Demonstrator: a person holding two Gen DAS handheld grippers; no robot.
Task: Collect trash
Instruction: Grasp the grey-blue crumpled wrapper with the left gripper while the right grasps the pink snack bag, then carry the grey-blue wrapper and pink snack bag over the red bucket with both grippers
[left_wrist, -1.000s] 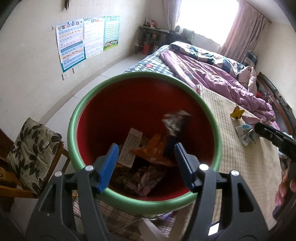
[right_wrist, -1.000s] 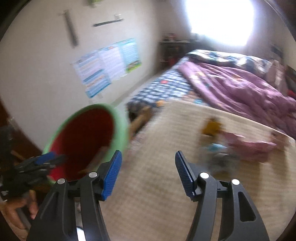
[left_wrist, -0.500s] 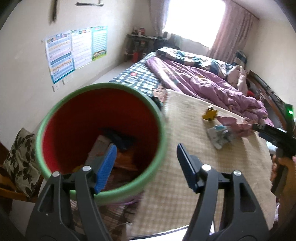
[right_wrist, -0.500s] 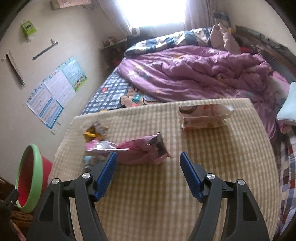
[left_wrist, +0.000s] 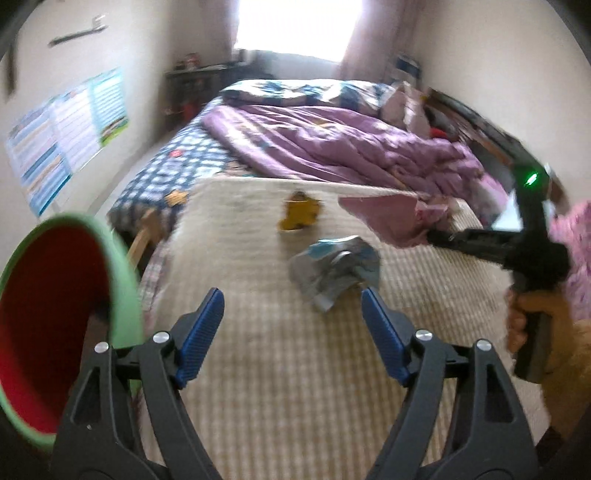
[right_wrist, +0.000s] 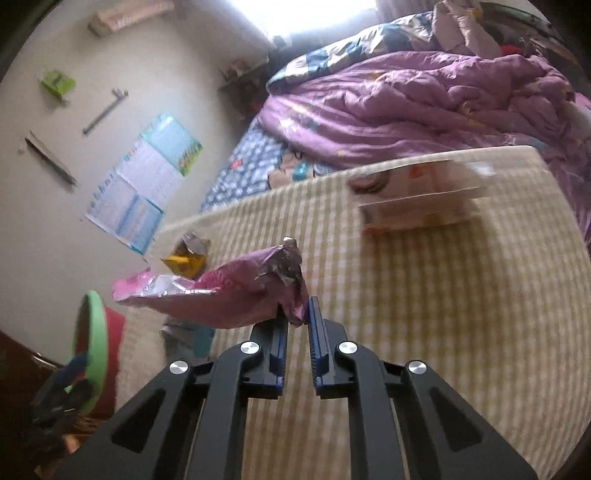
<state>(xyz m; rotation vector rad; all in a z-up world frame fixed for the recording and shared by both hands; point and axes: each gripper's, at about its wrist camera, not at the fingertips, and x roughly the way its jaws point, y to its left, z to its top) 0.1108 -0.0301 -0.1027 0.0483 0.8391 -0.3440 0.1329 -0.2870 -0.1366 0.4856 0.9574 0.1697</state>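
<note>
**Pink wrapper pinched at one end; three more pieces left on the mat**

The crinkled pink foil snack wrapper (right_wrist: 221, 295) is caught by its near, torn end between the blue pads of the right gripper (right_wrist: 297, 317), whose jaws have just closed and now stand pressed together on the foil. The wrapper looks lifted slightly off the checked beige woven mat (right_wrist: 424, 314). Its long axis runs roughly level across the right wrist view, the free end pointing left toward the red plastic bin with a green rim (right_wrist: 92, 343).

Still lying on the mat are a small crumpled yellow wrapper (left_wrist: 299, 216), a crushed silver-and-blue foil packet (left_wrist: 334, 267) and, farther off, a flat white-and-orange snack bag (right_wrist: 417, 201). By my reading, the task is partway done: one piece is in hand, not yet binned, and three wait.

The left gripper (left_wrist: 291, 332) hangs above the mat with nothing between its jaws, which have just been opening and stand spread wide; the silver packet lies just ahead of it. The bin sits at the mat's left edge. Behind the mat, a rumpled purple quilt (left_wrist: 332, 144) covers the bed.
</note>
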